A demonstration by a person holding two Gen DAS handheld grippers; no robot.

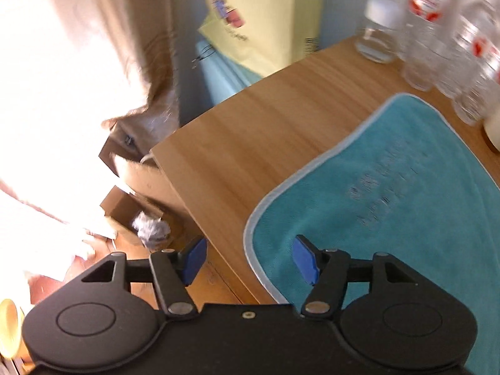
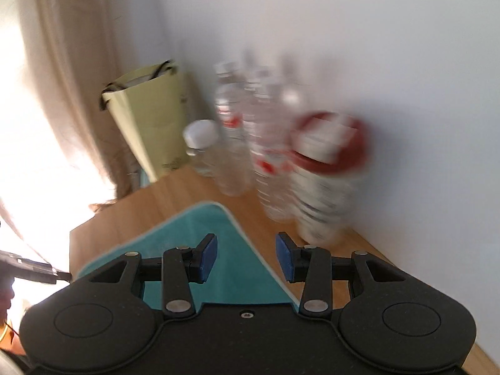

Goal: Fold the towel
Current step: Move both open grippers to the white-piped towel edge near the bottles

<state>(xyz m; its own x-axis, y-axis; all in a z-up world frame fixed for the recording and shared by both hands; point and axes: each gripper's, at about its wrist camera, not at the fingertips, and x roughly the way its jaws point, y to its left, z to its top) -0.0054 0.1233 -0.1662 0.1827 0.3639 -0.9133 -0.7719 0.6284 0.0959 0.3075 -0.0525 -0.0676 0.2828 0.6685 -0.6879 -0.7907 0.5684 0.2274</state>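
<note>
Lying flat on the light wooden tabletop, the teal terry towel w/ pale grey piping runs lower centre to upper right; left gripper straddles its near corner, right gripper its right edge, both agape, empty.

Teal towel flat on table, print seemingly blurred

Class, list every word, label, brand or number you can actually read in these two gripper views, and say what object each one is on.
None can be read.
Water bottles: red and white labels, too blurred.
Red-lidded container: white lid label, too blurred.
Yellow-green paper bag: dark print and a sticker, too small and blurred.
Teal towel: dark marks on the cloth, smeared by motion, unreadable.
</note>
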